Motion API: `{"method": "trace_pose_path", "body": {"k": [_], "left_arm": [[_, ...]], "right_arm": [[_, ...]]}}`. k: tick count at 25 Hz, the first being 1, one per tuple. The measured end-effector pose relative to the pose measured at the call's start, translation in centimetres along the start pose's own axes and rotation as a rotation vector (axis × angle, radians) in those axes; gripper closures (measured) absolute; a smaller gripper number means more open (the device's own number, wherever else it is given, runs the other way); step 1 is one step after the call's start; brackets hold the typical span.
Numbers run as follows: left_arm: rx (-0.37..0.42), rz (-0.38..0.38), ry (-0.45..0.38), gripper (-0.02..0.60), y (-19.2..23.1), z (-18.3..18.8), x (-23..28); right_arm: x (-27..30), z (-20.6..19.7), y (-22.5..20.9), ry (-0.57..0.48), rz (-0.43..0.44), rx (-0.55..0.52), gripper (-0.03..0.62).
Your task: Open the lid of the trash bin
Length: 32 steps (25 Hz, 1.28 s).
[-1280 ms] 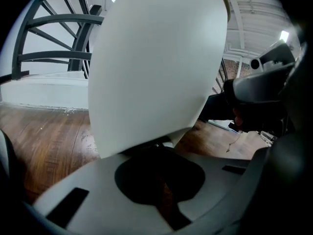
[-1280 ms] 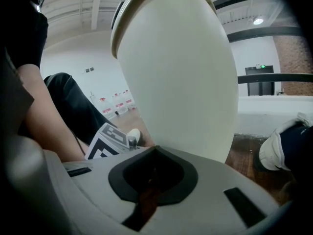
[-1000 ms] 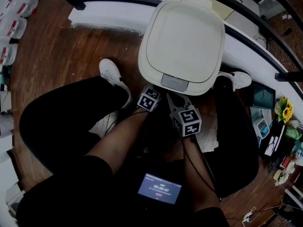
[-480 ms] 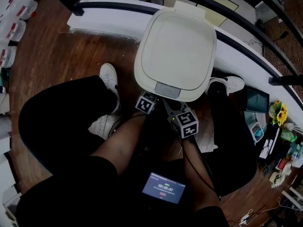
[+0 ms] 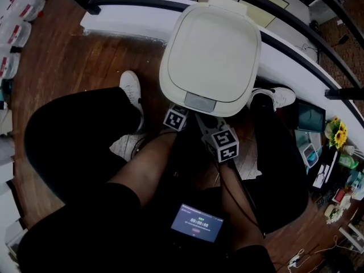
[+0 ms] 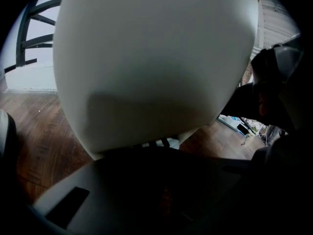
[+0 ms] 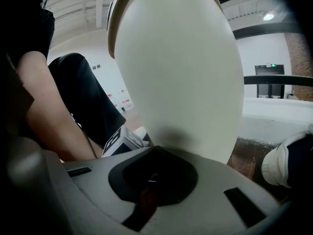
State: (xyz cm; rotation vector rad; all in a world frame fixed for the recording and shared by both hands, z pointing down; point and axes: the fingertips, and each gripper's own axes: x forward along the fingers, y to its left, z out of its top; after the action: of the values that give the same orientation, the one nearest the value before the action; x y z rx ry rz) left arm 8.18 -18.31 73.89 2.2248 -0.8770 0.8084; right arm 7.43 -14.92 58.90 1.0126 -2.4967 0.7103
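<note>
The white trash bin (image 5: 210, 50) stands between the person's feet, its lid down and the grey latch (image 5: 200, 102) at its near edge. Both grippers sit just below that front edge. The left gripper's marker cube (image 5: 176, 119) is left of the latch, and its tips are hidden under the rim. My right gripper (image 5: 205, 121) points up at the latch, with its cube (image 5: 226, 145) behind it. In the left gripper view the bin wall (image 6: 151, 62) fills the frame above dark jaws. In the right gripper view the bin wall (image 7: 181, 77) rises right in front of the grey jaws, which look closed together.
The person's black-clad legs flank the bin, with white shoes (image 5: 132, 87) (image 5: 280, 97) on either side. A white curved base (image 5: 125, 17) and black railing run behind the bin. A chest-mounted screen (image 5: 197, 223) glows below. Small items clutter the right edge (image 5: 335, 152). The floor is wood.
The picture has shifted a little with the head. Both grippers stay at nearly the same spot under the bin's front edge, and the lid is still down.
</note>
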Motion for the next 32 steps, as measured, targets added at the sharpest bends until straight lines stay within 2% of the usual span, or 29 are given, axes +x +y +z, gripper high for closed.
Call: {"method": "trace_pose_path", "body": {"k": [11, 15, 32], "left_arm": [[-0.089, 0.0, -0.008, 0.548, -0.1, 0.0, 0.1], [-0.09, 0.023, -0.001, 0.548, 0.2, -0.1, 0.2], [-0.077, 0.034, 0.043, 0.548, 0.2, -0.9, 0.9]], "right_arm": [[-0.2, -0.3, -0.8, -0.006, -0.021, 0.043, 0.577], [0.0, -0.4, -0.9, -0.003, -0.022, 0.049, 0.577], [0.0, -0.6, -1.2, -0.01, -0.023, 0.058, 0.577]]}}
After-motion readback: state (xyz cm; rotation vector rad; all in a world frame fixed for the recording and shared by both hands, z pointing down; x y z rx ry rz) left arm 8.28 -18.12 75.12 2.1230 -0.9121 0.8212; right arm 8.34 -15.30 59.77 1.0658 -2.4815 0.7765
